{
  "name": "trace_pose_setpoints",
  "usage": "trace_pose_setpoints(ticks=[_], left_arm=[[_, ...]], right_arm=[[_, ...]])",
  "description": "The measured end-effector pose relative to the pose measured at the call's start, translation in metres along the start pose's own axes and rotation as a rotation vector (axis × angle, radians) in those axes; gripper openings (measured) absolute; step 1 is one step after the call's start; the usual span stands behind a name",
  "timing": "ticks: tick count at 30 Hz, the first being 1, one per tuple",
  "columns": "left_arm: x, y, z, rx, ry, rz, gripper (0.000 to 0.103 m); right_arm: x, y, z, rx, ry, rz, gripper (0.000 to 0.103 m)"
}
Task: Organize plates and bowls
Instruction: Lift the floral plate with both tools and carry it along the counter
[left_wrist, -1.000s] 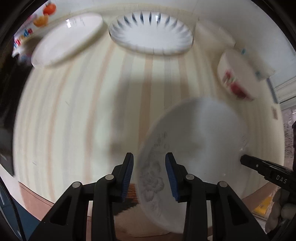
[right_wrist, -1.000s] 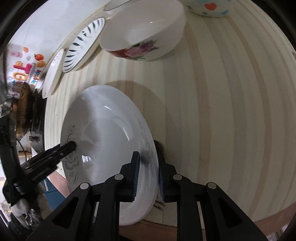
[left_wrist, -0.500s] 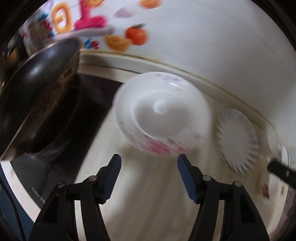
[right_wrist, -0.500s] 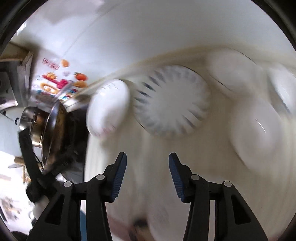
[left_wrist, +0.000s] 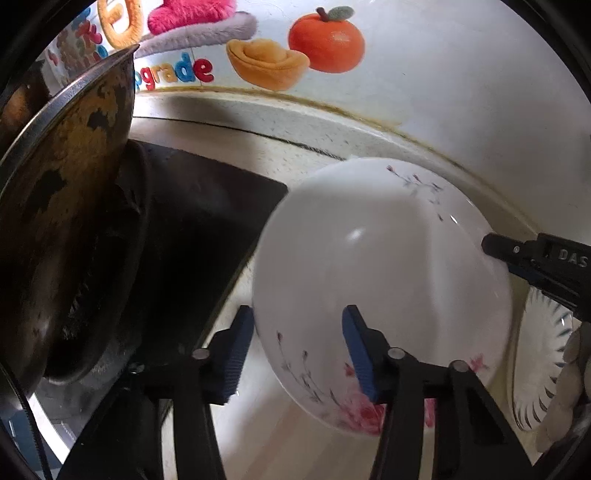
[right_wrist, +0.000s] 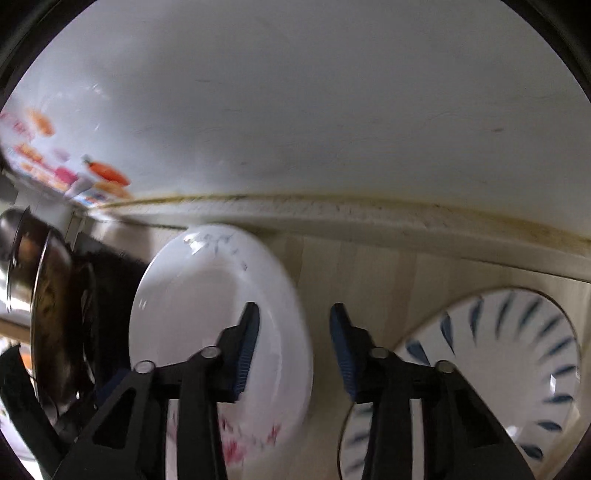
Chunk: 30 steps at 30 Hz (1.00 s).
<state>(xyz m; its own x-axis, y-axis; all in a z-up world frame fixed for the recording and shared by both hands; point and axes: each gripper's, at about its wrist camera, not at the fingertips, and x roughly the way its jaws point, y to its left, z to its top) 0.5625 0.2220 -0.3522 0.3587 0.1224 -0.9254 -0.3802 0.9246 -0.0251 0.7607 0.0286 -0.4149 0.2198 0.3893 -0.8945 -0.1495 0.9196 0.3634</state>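
A white plate with pink flowers (left_wrist: 380, 280) lies on the striped counter by the back wall. My left gripper (left_wrist: 297, 354) is open, its fingers straddling the plate's near-left rim without closing on it. My right gripper (right_wrist: 293, 350) is open too, straddling the same plate's (right_wrist: 207, 314) right rim; its tip shows in the left wrist view (left_wrist: 532, 258) at the plate's right edge. A white plate with blue dashes (right_wrist: 509, 362) lies just right of it, also seen in the left wrist view (left_wrist: 543, 369).
A dark, stained wok (left_wrist: 66, 221) sits on a black stove (left_wrist: 207, 221) directly left of the flowered plate. The back wall (right_wrist: 314, 110) with plush decorations (left_wrist: 295, 48) stands close behind. The striped counter (right_wrist: 369, 280) runs between the two plates.
A second ago both grippers held a flowered plate at the counter's front edge. Both have let go, opened, and moved to the back left, now straddling the plate beside the stove.
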Motion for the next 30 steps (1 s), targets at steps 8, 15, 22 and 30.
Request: trace_pose_setpoints(ticks=[8,15,22,30], left_arm=[[-0.009,0.008,-0.01,-0.01,-0.03,-0.007,0.026],[-0.027,-0.004,-0.016,-0.018,-0.04,-0.048,0.024],[-0.061,-0.015,-0.029,0.003,-0.067,-0.083,0.024],[-0.134,-0.045,-0.059,0.047,-0.107,-0.149,0.024]], right_arm=[[0.011,-0.005,0.005,-0.001,-0.041,0.027,0.017],[-0.008,-0.014,-0.011,-0.002,-0.038,0.033,0.017],[-0.047,-0.018,-0.036,0.008,-0.071,0.076,0.017],[-0.134,-0.043,-0.087,0.004,-0.11,0.114,0.017]])
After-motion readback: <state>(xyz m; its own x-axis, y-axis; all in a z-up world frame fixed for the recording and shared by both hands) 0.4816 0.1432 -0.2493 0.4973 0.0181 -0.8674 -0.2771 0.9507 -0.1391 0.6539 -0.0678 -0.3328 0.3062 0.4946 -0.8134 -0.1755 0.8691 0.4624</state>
